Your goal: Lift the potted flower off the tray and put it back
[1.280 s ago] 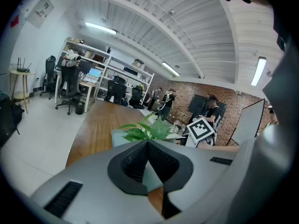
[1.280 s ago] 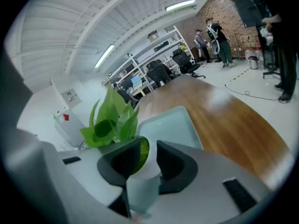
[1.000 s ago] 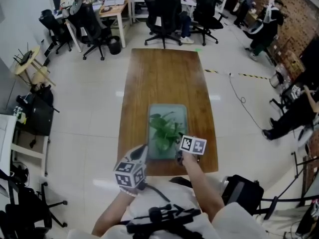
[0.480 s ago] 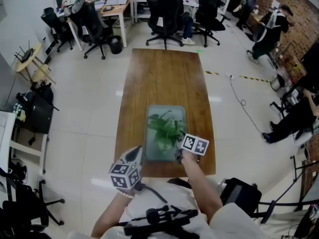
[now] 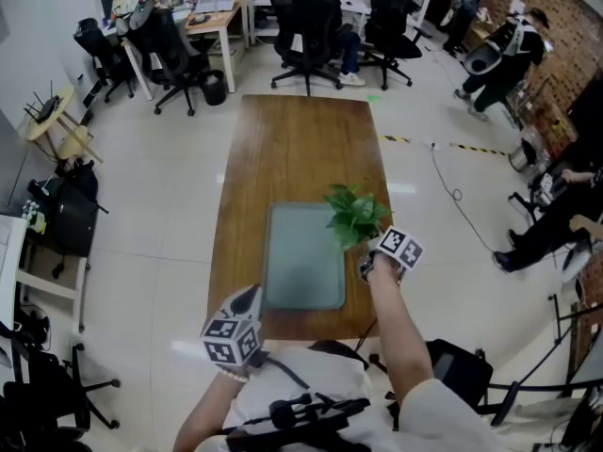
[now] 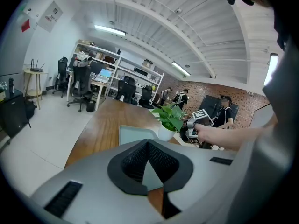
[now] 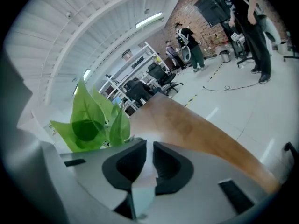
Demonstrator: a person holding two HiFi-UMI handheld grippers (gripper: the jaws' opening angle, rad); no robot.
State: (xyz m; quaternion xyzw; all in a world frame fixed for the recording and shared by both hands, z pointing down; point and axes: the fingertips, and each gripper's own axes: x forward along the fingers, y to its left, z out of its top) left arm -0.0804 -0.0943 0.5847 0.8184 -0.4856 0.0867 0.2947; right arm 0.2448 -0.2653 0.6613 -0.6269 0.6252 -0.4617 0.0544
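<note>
Ahead, office chairs point(image 5: 306, 22) stand past the table point(image 5: 301, 149) and tray point(image 5: 301, 252).

The table point(image 5: 301, 149) is warm brown wood with a long grain. The tray point(image 5: 303, 257) on it is a dull grey-green. The plant point(image 5: 355, 217) has bright green leaves, and its pot point(image 6: 166, 132) is white. The left gripper point(image 6: 148, 160) and the right gripper point(image 7: 149, 162) are both pale grey with black ribbed pads. Each carries a white cube point(image 5: 232, 339) patterned with black squares. The floor point(image 5: 160, 205) is glossy cream tile, the office chairs point(image 5: 306, 22) are black, and the far wall point(image 5: 556, 26) is red-brown brick.
</note>
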